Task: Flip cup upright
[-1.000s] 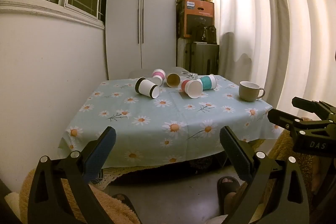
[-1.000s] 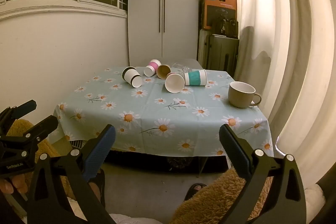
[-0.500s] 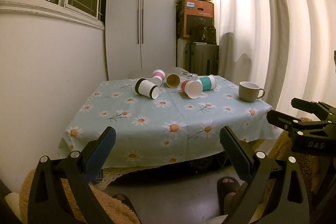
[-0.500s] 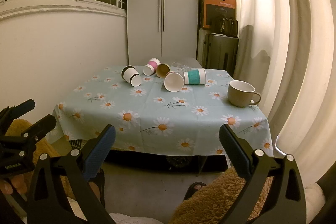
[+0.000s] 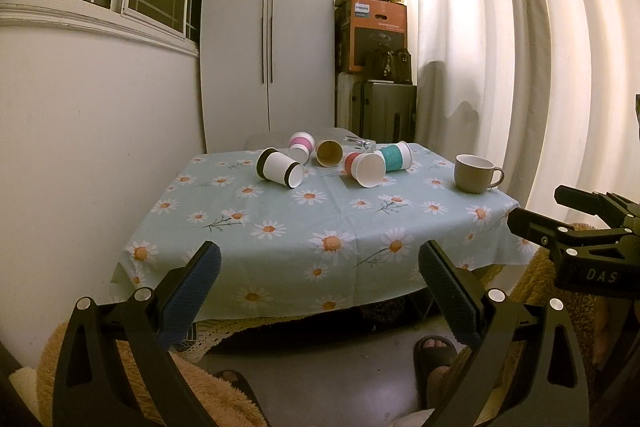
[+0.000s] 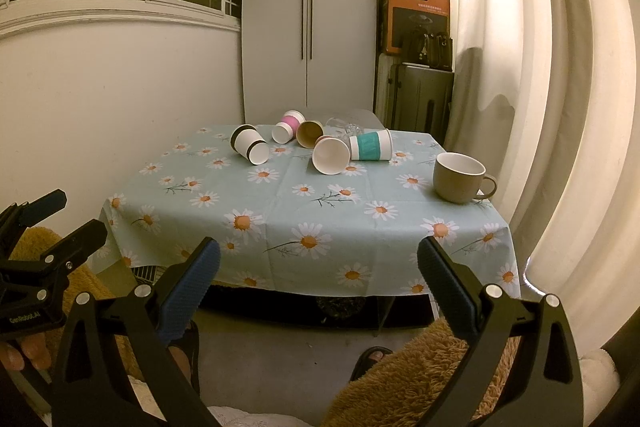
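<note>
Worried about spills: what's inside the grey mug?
The grey mug stands upright on the table; only its pale upper inner wall shows, with no liquid visible. The bottom is hidden by the rim.

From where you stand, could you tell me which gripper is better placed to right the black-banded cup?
Left, probably: the black-banded cup lies nearer the left gripper side of the table; both grippers are open and short of it.

Both views have dropped slightly: the table [image 6: 304, 227] and beige mug [image 6: 458, 177] sit marginally higher in frame.
</note>
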Demonstrator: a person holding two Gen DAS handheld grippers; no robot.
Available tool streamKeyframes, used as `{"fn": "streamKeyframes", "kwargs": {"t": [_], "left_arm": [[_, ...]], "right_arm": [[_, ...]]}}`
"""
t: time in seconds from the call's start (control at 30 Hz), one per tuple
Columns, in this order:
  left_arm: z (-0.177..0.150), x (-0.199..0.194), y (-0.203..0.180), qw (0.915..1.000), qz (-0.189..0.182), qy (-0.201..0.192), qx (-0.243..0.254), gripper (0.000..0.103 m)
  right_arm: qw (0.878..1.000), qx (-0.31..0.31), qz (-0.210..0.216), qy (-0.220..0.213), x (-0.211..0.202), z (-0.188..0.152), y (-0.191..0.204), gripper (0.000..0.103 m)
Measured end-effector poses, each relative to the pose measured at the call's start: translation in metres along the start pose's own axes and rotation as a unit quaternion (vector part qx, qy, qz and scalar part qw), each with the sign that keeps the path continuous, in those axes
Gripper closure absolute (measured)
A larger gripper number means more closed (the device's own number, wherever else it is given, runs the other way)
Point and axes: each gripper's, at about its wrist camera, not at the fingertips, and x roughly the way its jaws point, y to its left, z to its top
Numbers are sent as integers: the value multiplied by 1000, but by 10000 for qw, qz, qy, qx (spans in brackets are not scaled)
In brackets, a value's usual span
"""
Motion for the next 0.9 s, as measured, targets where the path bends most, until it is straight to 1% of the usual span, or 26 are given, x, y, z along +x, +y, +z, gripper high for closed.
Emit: {"fn": "streamKeyframes", "kwargs": {"t": [0.9], "left_arm": [[2,0,-1,10000,7,3,14,7]], "right_arm": [[10000,6,0,15,1,-1,0,5]]}}
